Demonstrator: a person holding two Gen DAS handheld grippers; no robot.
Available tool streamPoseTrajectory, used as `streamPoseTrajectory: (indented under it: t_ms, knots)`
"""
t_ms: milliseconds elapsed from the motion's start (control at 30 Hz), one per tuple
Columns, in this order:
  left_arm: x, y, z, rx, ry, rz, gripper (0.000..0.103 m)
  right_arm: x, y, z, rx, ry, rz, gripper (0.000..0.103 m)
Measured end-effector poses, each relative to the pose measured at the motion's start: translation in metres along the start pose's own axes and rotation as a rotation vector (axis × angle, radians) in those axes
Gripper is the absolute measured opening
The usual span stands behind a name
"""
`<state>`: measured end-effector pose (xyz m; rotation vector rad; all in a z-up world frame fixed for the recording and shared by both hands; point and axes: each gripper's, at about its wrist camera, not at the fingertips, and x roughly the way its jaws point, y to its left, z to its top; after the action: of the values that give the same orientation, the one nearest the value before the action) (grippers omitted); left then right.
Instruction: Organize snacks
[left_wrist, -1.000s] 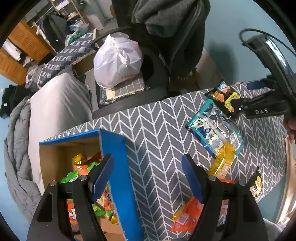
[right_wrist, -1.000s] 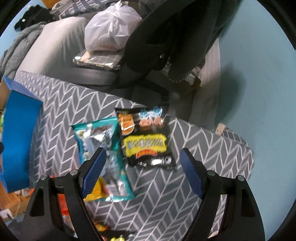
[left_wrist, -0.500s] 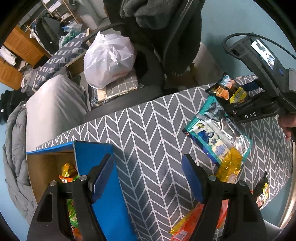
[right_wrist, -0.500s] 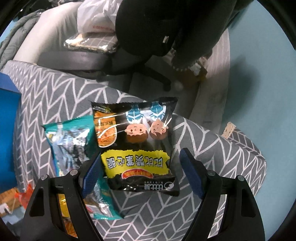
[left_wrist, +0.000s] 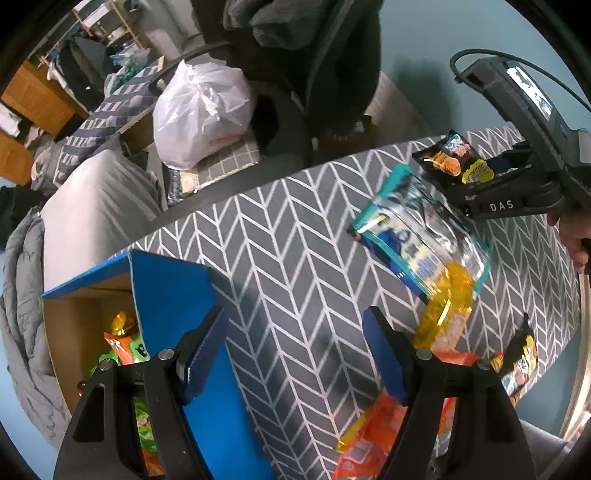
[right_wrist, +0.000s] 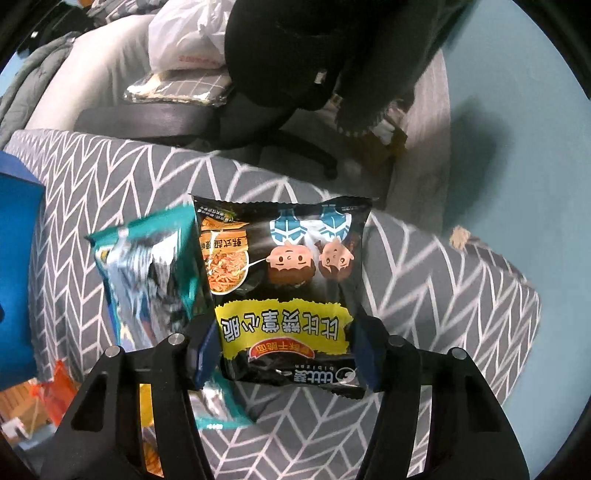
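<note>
Right tongs (right_wrist: 284, 354) are clamped on the black noodle packet (right_wrist: 284, 280), one blue pad on each side edge near its bottom seam, the pack squeezed between them. The packet stretches straight away from the tongs, long axis running along the fingers, its print upside down to the wrist camera: yellow label band nearest the tongs, the two cartoon faces beyond, the crimped far seam pointing toward the bench's far edge. From the left wrist view the same black noodle packet (left_wrist: 456, 162) sits at the far right, gripped by the right tongs (left_wrist: 495, 173), and whether it is lifted clear of the cloth I cannot tell.

Just left of the right tongs lies the teal packet (right_wrist: 147, 273), blurred, its near end running under the left finger. In the left view the teal packet (left_wrist: 417, 236) lies ahead and right of the left tongs, long axis slanting from far left to near right, with a yellow packet (left_wrist: 447, 310) overlapping its near end, just past the right finger.

Left tongs (left_wrist: 295, 354) stand wide and hold nothing, hovering over the chevron-patterned bench (left_wrist: 288, 258). The left finger hangs over the blue box (left_wrist: 173, 295) wall; green and orange packs lie inside. Beneath the right finger are orange packets (left_wrist: 373, 432), and further right a black-and-yellow packet (left_wrist: 521, 362) near the bench edge.
</note>
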<state>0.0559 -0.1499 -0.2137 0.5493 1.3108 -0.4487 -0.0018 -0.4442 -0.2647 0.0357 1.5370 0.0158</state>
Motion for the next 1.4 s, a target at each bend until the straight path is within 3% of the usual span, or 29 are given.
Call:
streamPoseTrajectory:
  t_ms: [467,833,1267,1400]
  knots:
    - [-0.01,-0.032,-0.052,0.095,0.036,-0.094,0.081,-0.042,0.015,-0.08,0.109,-0.036,0.016,0.06]
    - [-0.003,-0.05,-0.079,0.062,0.104,-0.208,0.082,-0.069,0.041,-0.137,0.174,-0.055,0.066,0.06]
    - [0.048,-0.081,-0.086,0.114,0.203,-0.192,0.082,-0.077,0.048,-0.167,0.25,-0.055,0.096,0.06]
    - [0.055,-0.085,-0.088,0.109,0.203,-0.22,0.082,-0.075,0.051,-0.172,0.266,-0.05,0.099,0.06]
